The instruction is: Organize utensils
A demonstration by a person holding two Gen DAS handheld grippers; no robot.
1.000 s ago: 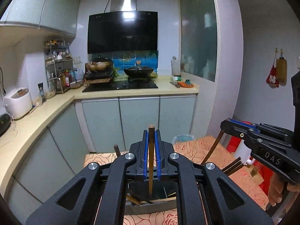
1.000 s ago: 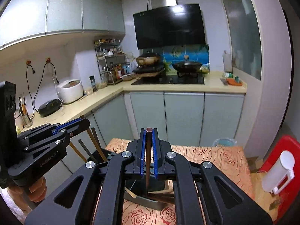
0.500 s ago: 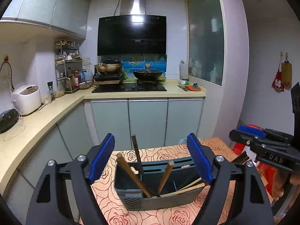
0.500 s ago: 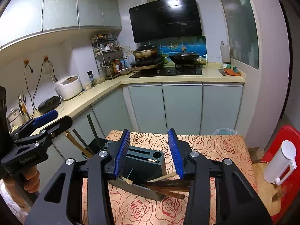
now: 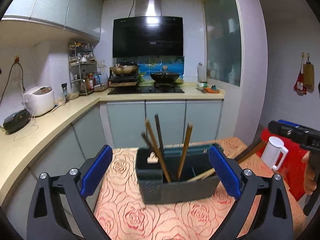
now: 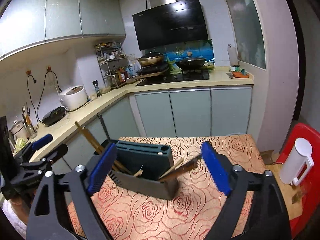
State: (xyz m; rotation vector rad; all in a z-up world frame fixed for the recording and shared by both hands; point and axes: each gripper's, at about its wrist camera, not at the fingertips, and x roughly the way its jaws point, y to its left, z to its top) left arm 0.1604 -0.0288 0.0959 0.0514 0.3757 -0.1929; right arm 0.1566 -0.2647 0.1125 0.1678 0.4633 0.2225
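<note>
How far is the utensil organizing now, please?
Done: several chopsticks stand in the dark holder. In hand: nothing; the left gripper and right gripper are opening, empty. Left: some sticks lean out over the holder's right end.

A white rice cooker (image 6: 73, 97) is sitting on the counter (image 6: 84, 113) while a wok (image 5: 164, 76) is resting beneath the black range hood (image 5: 148, 36).

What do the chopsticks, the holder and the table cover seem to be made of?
Chopsticks: probably wood or bamboo, brown and matte, some darker.
Holder: likely moulded plastic, dark grey, dull, with a ribbed end and slots on top.
Table cover: looks like fabric or vinyl, orange with a printed rose pattern; cannot tell which.
</note>
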